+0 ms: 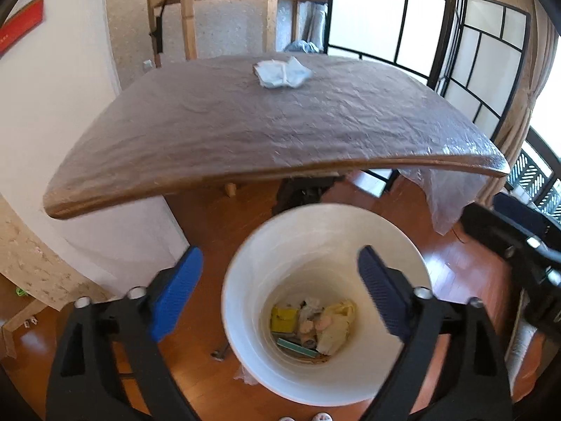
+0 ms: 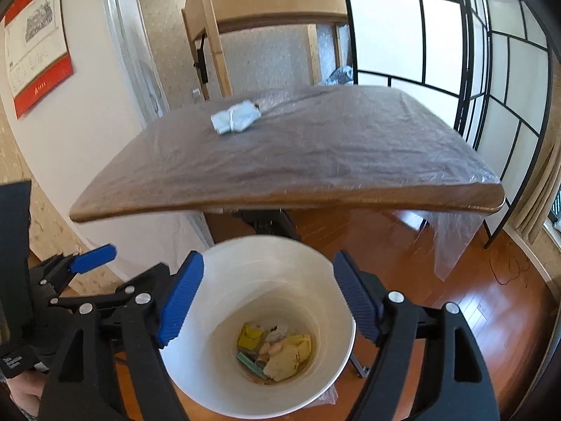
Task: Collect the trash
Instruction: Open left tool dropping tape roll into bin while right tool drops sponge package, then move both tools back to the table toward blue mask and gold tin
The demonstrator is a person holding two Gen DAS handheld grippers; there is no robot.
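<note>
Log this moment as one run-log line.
left gripper: open, empty | right gripper: open, empty | bin: holds trash | table: crumpled wrapper remaining

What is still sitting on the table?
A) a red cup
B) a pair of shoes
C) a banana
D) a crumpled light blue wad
D: a crumpled light blue wad lies alone on the far part of the table, while the white bin on the floor below already holds other trash, and both tools hang open above it with nothing in them.
</note>
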